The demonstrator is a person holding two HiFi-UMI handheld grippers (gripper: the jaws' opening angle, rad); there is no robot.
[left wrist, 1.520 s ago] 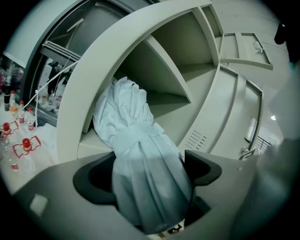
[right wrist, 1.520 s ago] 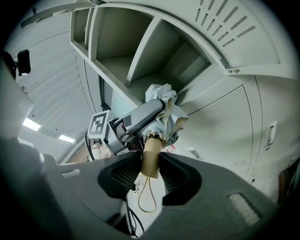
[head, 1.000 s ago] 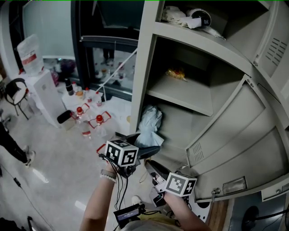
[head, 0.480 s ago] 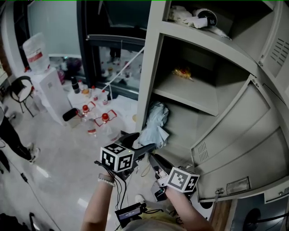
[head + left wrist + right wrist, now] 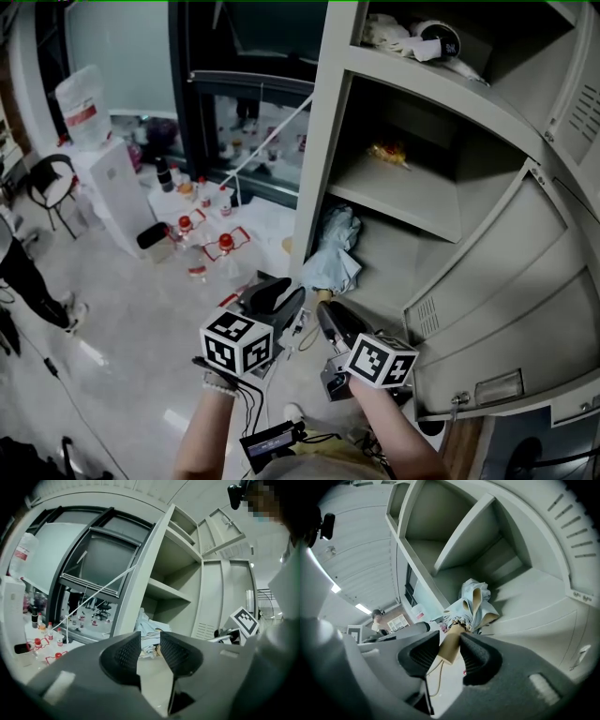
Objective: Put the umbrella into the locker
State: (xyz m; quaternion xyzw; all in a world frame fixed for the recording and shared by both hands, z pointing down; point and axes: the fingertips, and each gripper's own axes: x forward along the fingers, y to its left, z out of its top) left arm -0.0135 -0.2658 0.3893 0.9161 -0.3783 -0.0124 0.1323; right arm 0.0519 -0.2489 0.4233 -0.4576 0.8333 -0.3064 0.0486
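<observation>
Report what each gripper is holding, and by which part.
The right gripper is shut on the folded umbrella, holding it by its tan handle. The left gripper holds nothing; its jaws are closing with nothing between them.

umbrella (image 5: 333,255): in locker (image 5: 323,131) lower compt, front-left corner, under shelf (image 5: 403,199)
handle (image 5: 448,651): sticks out front, betw right gripper (image 5: 451,641) jaws
small item (image 5: 387,153): on shelf, mid
door (image 5: 487,272): open, right of compt
bottles (image 5: 225,246): on floor, left of locker
</observation>
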